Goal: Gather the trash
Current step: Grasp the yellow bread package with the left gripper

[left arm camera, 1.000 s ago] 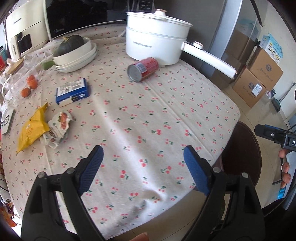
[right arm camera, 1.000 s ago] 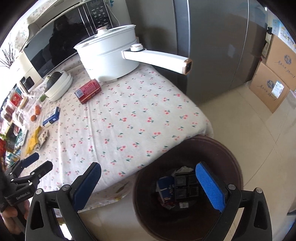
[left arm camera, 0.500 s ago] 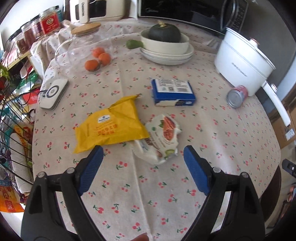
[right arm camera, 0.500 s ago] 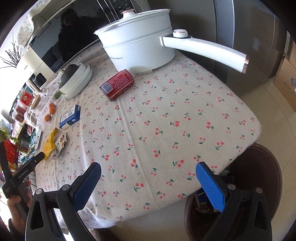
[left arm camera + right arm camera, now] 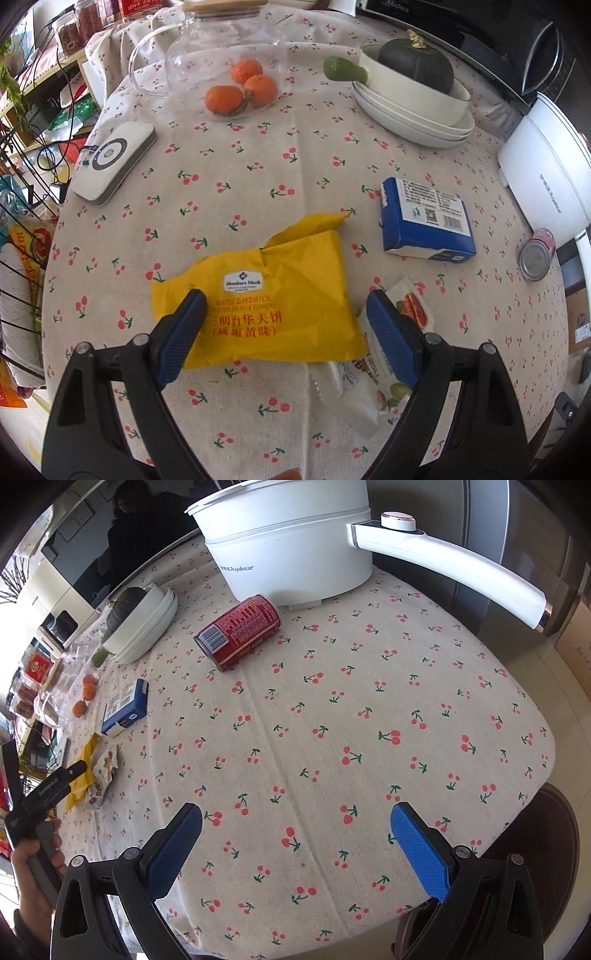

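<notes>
A: A kitchen table, mid-cleanup; the left gripper [image 5: 284, 306] hangs with its jaws spread wide over a yellow snack wrapper [image 5: 269, 295], pinching nothing; the pads straddle the wrapper, and whether they touch it cannot be told.

B: And the other tool?

A: The right gripper [image 5: 295, 823] is likewise spread and empty, above bare cherry-print tablecloth [image 5: 369, 701]; a red can [image 5: 238, 627] lies on its side well ahead of it, just beside a white electric pot [image 5: 288, 554]; a brown bin [image 5: 543, 867] sits below the table's edge at the right.

B: What else counts as trash here?

A: Likely a white crumpled wrapper [image 5: 373, 369] tucked under the yellow one's right edge, and a blue box [image 5: 428, 221] near them; a guess, not a certainty.

B: Where might the pick go wrong?

A: The yellow wrapper lies flat and wide; jaws closing from this stance could skid along the film or bunch the cloth beneath and drag it; the right pad sits over the white wrapper, so a pinch might catch both or flick one away; the thin film could also slip free on the carry to the bin.

B: And the can?

A: Round and lying down; a nudge could roll it off.
</notes>
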`<state>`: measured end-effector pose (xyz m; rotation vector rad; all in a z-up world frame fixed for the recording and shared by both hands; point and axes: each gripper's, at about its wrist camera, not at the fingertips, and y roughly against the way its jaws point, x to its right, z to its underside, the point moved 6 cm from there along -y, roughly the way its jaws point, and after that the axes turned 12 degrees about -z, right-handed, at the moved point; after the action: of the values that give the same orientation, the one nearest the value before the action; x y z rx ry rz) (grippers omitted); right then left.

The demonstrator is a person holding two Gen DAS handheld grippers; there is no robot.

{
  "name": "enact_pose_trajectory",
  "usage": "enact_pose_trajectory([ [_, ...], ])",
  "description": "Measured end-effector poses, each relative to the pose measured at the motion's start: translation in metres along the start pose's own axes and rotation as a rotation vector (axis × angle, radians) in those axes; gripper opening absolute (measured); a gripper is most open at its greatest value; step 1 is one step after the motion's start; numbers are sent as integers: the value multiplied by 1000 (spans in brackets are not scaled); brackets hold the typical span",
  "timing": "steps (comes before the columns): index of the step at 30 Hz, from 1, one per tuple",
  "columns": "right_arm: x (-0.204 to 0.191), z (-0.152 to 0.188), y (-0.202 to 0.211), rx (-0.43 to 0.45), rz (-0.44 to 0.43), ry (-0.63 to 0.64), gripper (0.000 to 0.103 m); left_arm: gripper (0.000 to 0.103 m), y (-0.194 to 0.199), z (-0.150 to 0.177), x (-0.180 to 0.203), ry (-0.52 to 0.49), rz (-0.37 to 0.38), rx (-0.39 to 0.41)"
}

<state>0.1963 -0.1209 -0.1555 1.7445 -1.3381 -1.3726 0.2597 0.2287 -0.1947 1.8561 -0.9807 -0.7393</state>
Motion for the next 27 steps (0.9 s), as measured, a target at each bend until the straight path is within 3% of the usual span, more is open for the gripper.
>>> enact_pose_trajectory([
  [4,0,1,-4,-7,14,5,103,79,-6,2,-3,22,5,-10],
  [6,-1,2,-5,-8,21,16,103,63,-5,3,-2,17,24,-9],
  [14,-19,7,-7,-4,56,82,103,42,10,8,-4,-16,51,12],
  [23,-76,13,-11,43,18,171,103,34,37,18,-19,-12,132,7],
  [27,-114,19,-28,42,-6,225,103,24,51,26,-27,-48,135,28],
])
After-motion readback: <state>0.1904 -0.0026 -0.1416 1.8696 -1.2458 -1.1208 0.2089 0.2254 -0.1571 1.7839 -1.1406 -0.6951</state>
